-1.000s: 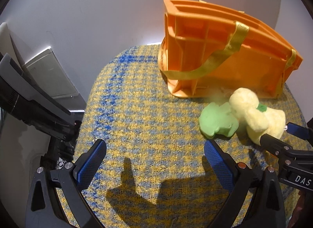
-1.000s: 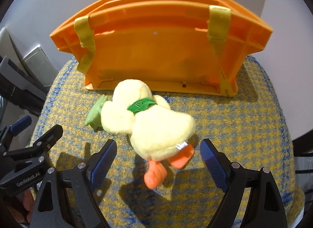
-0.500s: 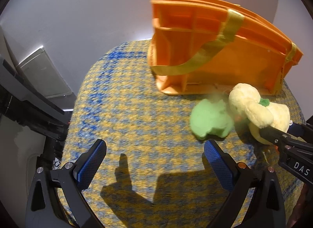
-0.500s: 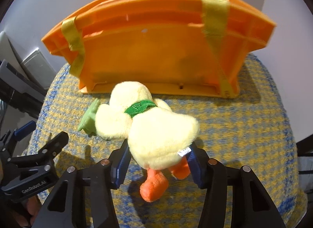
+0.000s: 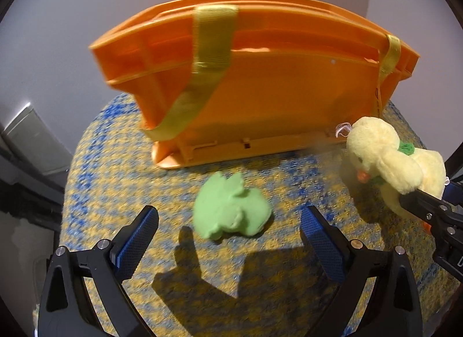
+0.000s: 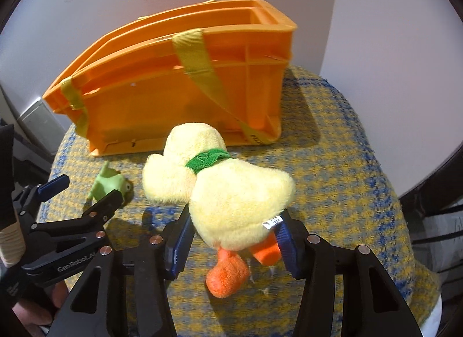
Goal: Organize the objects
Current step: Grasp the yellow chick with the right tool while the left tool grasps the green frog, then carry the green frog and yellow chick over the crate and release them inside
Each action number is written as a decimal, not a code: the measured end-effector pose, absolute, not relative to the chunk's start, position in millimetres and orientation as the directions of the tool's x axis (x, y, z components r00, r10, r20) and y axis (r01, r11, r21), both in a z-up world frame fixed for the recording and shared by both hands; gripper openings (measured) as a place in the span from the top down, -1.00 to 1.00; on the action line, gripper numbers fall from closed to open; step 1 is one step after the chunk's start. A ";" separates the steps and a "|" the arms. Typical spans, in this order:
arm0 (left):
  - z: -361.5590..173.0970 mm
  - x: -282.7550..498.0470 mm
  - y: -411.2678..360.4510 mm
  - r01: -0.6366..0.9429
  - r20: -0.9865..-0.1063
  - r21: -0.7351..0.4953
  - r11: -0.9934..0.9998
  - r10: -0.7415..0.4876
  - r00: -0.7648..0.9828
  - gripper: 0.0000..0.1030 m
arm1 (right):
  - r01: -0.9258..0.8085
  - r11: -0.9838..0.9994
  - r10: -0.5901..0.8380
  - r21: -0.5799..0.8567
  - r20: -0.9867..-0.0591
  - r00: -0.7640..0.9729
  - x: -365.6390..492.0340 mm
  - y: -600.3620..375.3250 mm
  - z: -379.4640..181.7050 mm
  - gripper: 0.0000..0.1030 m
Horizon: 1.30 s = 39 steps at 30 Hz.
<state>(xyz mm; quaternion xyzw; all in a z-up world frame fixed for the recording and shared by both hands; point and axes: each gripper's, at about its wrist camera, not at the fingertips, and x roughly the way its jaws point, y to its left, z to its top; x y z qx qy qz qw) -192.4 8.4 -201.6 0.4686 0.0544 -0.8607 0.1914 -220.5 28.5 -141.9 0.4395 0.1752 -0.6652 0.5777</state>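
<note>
Your right gripper (image 6: 231,238) has just closed on the yellow plush duck (image 6: 231,189), in front of the orange basket (image 6: 162,82). Your left gripper (image 5: 228,232) hangs wide, slightly narrowed, pads clear of the green toy (image 5: 231,212) before the basket.

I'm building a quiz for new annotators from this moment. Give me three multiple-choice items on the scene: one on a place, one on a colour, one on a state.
1. Where does the green toy lie?
A. inside the orange basket
B. on the woven cloth in front of the orange basket
C. on top of the plush duck

2. What colour is the band around the plush duck's neck?
A. green
B. red
C. blue

3. How does the right tool stand?
A. open, away from everything
B. shut on the basket strap
C. shut on the plush duck

Key: 1 B, the toy rests on the woven cloth before the orange basket. 2 A, the plush duck wears a green band. 3 C, the right tool presses its blue pads on the duck's rear.
</note>
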 end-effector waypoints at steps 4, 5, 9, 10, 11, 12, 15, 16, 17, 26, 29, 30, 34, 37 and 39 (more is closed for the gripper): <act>-212.2 -201.2 3.9 0.380 -0.848 0.066 -0.923 -0.252 -0.466 -0.52 | 0.920 -0.276 -0.611 0.279 -0.790 0.057 -219.6 24.3 -147.5 -0.02; -214.6 -202.7 2.3 0.379 -0.852 0.060 -0.924 -0.244 -0.462 -0.47 | 0.920 -0.275 -0.609 0.279 -0.791 0.058 -219.2 23.5 -148.5 -0.02; -219.3 -205.6 -0.7 0.381 -0.856 0.060 -0.923 -0.244 -0.456 -0.35 | 0.920 -0.274 -0.603 0.281 -0.795 0.063 -217.9 21.8 -151.8 -0.02; -219.9 -206.3 -0.6 0.380 -0.855 0.064 -0.923 -0.247 -0.455 -0.30 | 0.920 -0.273 -0.602 0.281 -0.796 0.064 -217.7 21.7 -152.7 -0.02; -220.1 -206.7 -0.5 0.380 -0.855 0.065 -0.923 -0.248 -0.455 -0.26 | 0.920 -0.273 -0.602 0.281 -0.796 0.065 -217.6 21.7 -153.3 -0.02; -220.2 -207.4 -0.5 0.377 -0.855 0.064 -0.924 -0.245 -0.456 -0.22 | 0.920 -0.273 -0.602 0.281 -0.796 0.065 -218.2 21.6 -153.2 -0.02; -219.3 -207.7 0.2 0.374 -0.853 0.065 -0.925 -0.246 -0.460 -0.21 | 0.921 -0.270 -0.604 0.280 -0.795 0.064 -217.6 21.2 -152.7 -0.02; -218.7 -207.4 0.8 0.372 -0.852 0.063 -0.926 -0.244 -0.463 -0.21 | 0.922 -0.269 -0.605 0.279 -0.794 0.064 -217.3 21.7 -152.2 -0.02; -217.9 -206.8 1.4 0.370 -0.852 0.062 -0.927 -0.242 -0.465 -0.21 | 0.922 -0.268 -0.607 0.279 -0.792 0.063 -217.3 21.9 -152.2 -0.02; -196.2 -195.5 3.5 0.383 -0.835 0.060 -0.922 -0.257 -0.486 -0.18 | 0.927 -0.251 -0.636 0.280 -0.769 0.060 -211.4 33.0 -132.6 -0.02; -184.5 -190.9 4.7 0.386 -0.825 0.058 -0.921 -0.262 -0.501 -0.18 | 0.927 -0.247 -0.650 0.281 -0.758 0.057 -211.8 39.3 -124.1 -0.02; -180.3 -189.5 5.6 0.386 -0.821 0.057 -0.921 -0.263 -0.506 -0.18 | 0.927 -0.248 -0.655 0.282 -0.753 0.054 -212.3 42.2 -120.7 -0.02; -160.9 -184.1 11.3 0.382 -0.801 0.064 -0.922 -0.275 -0.532 -0.18 | 0.925 -0.251 -0.671 0.285 -0.740 0.046 -215.0 51.3 -109.7 -0.02; -147.9 -183.2 23.0 0.377 -0.787 0.065 -0.924 -0.279 -0.550 -0.18 | 0.926 -0.249 -0.686 0.284 -0.726 0.038 -216.1 57.6 -97.4 -0.02; -138.7 -182.9 24.9 0.374 -0.776 0.069 -0.925 -0.286 -0.563 -0.18 | 0.928 -0.246 -0.700 0.282 -0.714 0.031 -216.8 62.2 -87.6 -0.02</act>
